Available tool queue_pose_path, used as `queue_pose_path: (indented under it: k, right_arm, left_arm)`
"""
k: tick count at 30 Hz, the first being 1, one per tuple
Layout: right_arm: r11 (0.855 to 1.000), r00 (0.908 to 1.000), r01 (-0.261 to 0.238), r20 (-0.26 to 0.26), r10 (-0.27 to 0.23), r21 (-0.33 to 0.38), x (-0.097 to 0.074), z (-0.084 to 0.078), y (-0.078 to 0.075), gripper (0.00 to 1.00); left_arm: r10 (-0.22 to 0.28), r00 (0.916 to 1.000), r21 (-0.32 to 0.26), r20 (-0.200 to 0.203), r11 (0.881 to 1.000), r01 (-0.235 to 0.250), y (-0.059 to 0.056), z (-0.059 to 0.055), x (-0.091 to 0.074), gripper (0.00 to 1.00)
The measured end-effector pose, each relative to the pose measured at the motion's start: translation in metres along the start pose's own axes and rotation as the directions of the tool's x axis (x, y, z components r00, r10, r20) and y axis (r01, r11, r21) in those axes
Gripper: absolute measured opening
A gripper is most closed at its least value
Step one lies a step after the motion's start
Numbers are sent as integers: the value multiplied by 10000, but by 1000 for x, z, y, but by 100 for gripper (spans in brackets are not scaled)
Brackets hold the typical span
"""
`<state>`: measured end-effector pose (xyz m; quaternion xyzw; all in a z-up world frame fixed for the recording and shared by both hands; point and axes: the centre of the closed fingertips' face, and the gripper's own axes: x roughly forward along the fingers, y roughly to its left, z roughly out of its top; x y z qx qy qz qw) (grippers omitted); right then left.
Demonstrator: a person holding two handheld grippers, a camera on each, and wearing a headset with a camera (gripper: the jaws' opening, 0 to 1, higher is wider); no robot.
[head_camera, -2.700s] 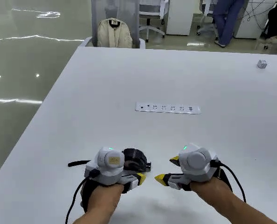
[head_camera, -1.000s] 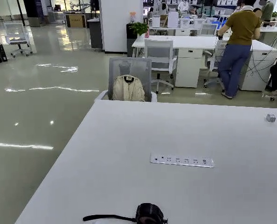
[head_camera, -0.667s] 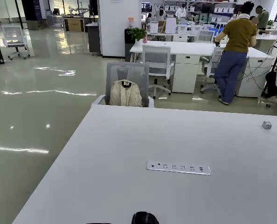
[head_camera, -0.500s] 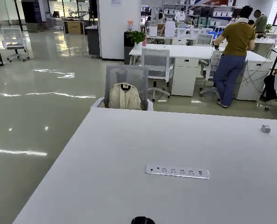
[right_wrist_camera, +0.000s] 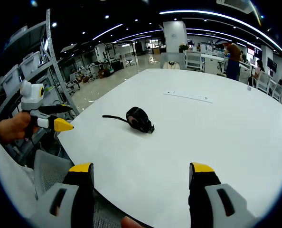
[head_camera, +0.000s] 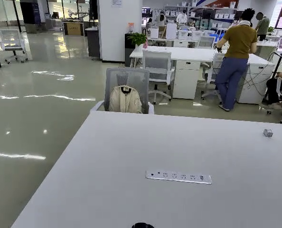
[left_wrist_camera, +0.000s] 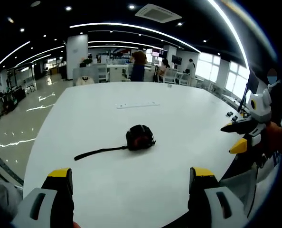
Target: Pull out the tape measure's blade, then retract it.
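Observation:
The black tape measure (left_wrist_camera: 140, 137) lies on the white table (left_wrist_camera: 179, 118), blade in, with its black wrist strap (left_wrist_camera: 98, 152) trailing away from it. In the head view just its top (head_camera: 142, 225) peeks in at the bottom edge. My left gripper (left_wrist_camera: 131, 173) is open and holds nothing, pulled back near the table's edge, well short of the tape measure. My right gripper (right_wrist_camera: 141, 167) is open too, also set back from the tape measure (right_wrist_camera: 139, 119). Each gripper appears in the other's view, the right gripper (left_wrist_camera: 236, 137) and the left gripper (right_wrist_camera: 51, 122), both off the table's rim.
A white power strip (head_camera: 178, 176) lies flat mid-table, beyond the tape measure. A small grey object (head_camera: 267, 133) sits at the far right. A mesh chair with a cream jacket (head_camera: 125, 97) stands at the table's far end. A person (head_camera: 236, 57) stands at desks behind.
The head camera has tilted up, so the tape measure sits at the picture's bottom edge. Since 2.7 s ago both grippers have drawn back from beside the tape measure.

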<state>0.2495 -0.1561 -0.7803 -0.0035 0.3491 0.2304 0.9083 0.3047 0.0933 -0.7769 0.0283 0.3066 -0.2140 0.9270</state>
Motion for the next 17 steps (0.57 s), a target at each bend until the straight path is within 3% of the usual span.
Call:
queue_pose_path:
  k: [6, 17]
  right_arm:
    - [10000, 10000, 14, -3, -14, 61, -1, -3, 3, 84]
    - [9999, 10000, 61, 10, -61, 141, -1, -6, 3, 84]
  left_arm:
    - [26, 10000, -99, 59, 9999, -26, 1, 2, 0, 100]
    - [24, 10000, -292, -84, 9996, -26, 2, -8, -1, 100]
